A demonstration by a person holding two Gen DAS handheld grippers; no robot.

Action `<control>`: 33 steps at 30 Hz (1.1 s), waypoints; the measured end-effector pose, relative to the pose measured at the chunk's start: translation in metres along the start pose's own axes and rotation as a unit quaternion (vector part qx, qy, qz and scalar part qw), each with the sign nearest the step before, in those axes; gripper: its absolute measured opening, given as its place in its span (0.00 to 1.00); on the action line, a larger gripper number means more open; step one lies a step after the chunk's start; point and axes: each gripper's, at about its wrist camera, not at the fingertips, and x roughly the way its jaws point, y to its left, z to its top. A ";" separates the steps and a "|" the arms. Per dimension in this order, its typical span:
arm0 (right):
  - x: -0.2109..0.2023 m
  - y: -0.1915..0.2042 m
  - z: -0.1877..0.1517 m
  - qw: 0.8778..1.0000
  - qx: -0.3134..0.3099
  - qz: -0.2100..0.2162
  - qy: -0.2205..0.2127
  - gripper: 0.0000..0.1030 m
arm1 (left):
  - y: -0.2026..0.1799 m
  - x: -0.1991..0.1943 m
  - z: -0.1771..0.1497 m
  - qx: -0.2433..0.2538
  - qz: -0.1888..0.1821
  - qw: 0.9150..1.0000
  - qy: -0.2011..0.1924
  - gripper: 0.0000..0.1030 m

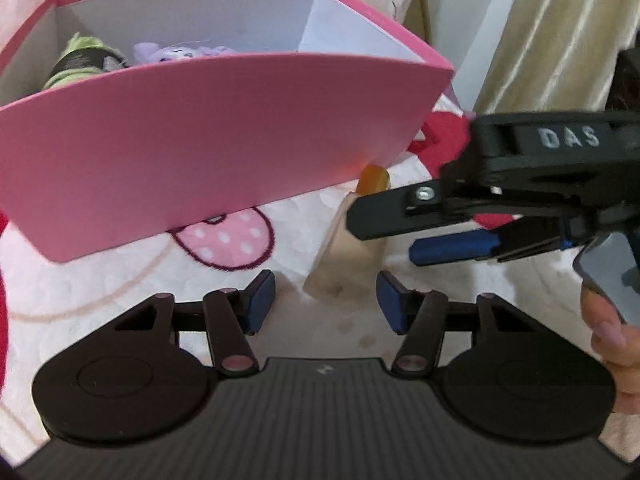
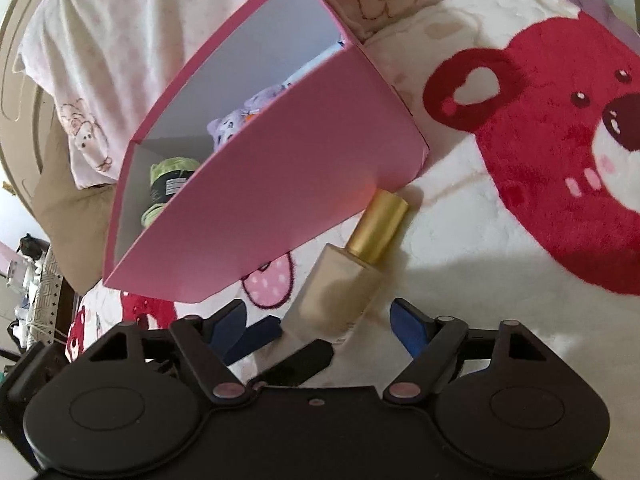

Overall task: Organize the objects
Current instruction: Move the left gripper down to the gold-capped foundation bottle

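Bedding covers the whole scene — a fleecy white blanket (image 2: 460, 240) printed with a large red bear face (image 2: 560, 152) and pink spotted strawberries (image 1: 232, 240). On it stands a pink box (image 1: 200, 140) with white inner walls, open at the top. Inside the box, at one end, lies a green and black item (image 1: 76, 64), and beside it a small purple plush toy (image 1: 176, 53); a further pale object with blue on it shows at the far end in the right wrist view, too hidden to name. Just outside the box, lying on the blanket with its gold cap (image 2: 378, 226) close against the box's lower corner, is a beige bottle (image 2: 340, 296). The right gripper (image 2: 334, 322) has its blue-padded fingers (image 2: 408, 324) spread wide, one on each side of the bottle's base, with gaps visible between pads and glass — nothing is clamped. In the left wrist view the right gripper (image 1: 384, 232) reaches in from the right side over the bottle (image 1: 344, 256), a person's fingertips (image 1: 612, 332) showing at its handle. The left gripper (image 1: 326, 300) likewise stands parted and empty, its pads (image 1: 260, 300) apart and low over the blanket just short of the bottle's base. A cream curtain (image 1: 560, 32) hangs beyond the bed.
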 end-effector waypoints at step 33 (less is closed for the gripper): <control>-0.003 0.013 -0.021 0.996 -0.067 0.018 0.059 0.47 | 0.026 -0.024 -0.031 -0.213 -0.062 0.974 0.047 0.34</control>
